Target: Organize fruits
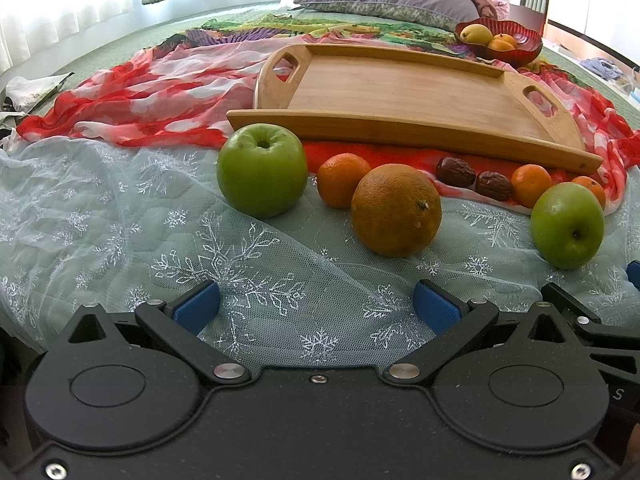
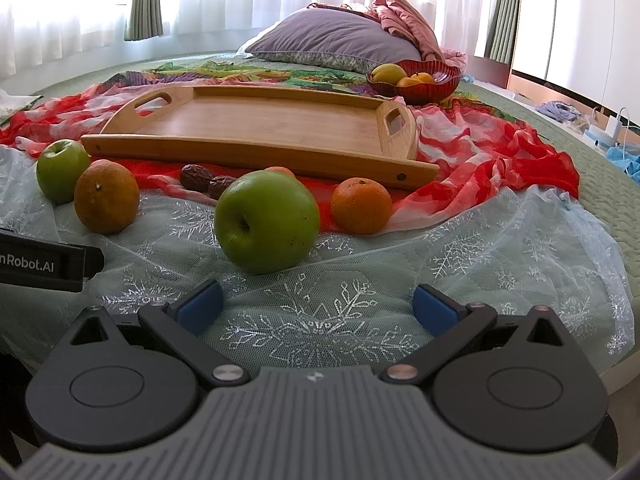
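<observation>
Both the left gripper and right gripper are wide and empty; the tray is bare. Judged step: first pick. Next, close the right gripper on the near apple.

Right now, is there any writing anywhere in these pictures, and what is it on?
"nRobot.AI" on the left gripper's black side, at the left edge of the right wrist view; its start is cut off.
"S" in white on the right gripper's black body, at the right edge of the left wrist view.
Nothing readable on the fruit, tray or bowl.
</observation>
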Demonstrator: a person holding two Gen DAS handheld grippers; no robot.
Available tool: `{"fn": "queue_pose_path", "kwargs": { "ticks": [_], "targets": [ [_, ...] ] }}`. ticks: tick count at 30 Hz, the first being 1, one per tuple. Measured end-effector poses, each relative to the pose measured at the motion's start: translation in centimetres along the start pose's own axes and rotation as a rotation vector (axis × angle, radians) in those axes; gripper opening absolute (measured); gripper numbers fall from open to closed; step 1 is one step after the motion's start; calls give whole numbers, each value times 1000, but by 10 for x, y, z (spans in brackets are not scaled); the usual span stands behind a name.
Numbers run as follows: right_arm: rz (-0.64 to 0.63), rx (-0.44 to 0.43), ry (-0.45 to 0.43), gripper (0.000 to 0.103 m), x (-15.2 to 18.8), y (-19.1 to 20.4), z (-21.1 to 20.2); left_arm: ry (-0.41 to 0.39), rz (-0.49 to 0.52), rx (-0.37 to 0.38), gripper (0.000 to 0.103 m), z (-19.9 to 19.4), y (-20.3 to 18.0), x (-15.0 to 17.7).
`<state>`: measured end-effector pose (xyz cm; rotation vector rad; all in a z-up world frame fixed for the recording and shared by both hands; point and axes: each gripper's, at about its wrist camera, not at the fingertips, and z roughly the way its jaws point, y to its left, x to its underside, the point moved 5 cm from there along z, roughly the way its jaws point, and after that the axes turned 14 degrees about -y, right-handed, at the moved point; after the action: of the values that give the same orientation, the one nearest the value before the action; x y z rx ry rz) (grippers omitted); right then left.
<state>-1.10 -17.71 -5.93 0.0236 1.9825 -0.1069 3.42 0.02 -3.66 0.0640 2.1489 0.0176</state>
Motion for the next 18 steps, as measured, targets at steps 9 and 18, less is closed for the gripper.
{"fn": "queue_pose_path", "kwargs": {
  "ticks": [9, 18],
  "targets": [
    [24, -17, -20, 103, -9, -3, -4, -1, 11, 8, 103, -2, -2, -5],
    [39, -91, -110, 96, -26, 1, -10, -99, 10, 65, 96, -24, -4, -16]
  ]
}}
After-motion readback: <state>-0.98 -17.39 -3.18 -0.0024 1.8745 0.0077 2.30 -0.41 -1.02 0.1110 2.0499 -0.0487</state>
